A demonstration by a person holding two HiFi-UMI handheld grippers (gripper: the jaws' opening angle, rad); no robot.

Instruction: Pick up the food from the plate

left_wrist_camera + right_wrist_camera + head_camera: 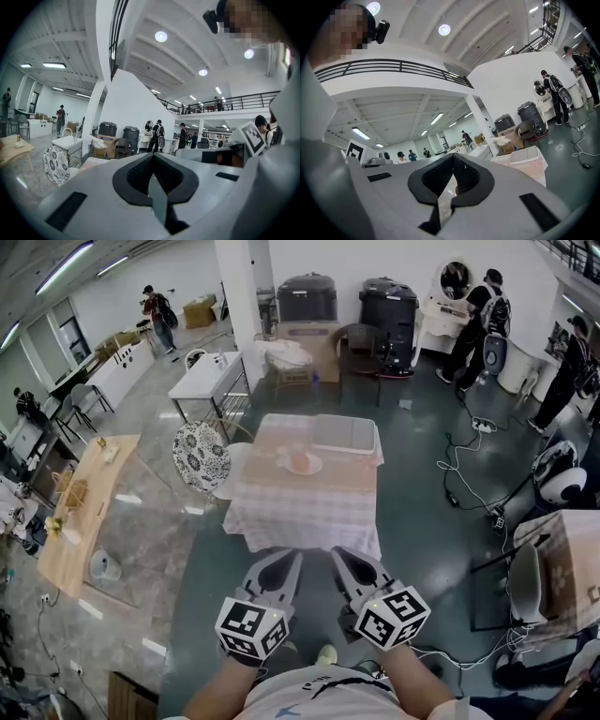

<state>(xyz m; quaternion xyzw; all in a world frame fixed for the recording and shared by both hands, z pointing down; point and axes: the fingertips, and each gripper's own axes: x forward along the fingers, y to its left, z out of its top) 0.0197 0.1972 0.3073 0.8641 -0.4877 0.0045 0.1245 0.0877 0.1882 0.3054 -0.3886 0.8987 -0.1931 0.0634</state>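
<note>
Plate [304, 464] rnd, on chkd cloth [300, 514] | left gripper [287, 559] closed, empty | right gripper [343, 555] closed, empty

the pale orange food [302, 462] on the small round white plate [318, 468] looks too small for you to identify; your bare forearms [217, 692] run off the bottom edge.

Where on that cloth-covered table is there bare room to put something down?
The near half of the pink checked tablecloth is bare, from the small round plate to the front edge. The back left corner beside the white rectangular tray looks free too. The back right, with tray and plate, is crowded.
</note>
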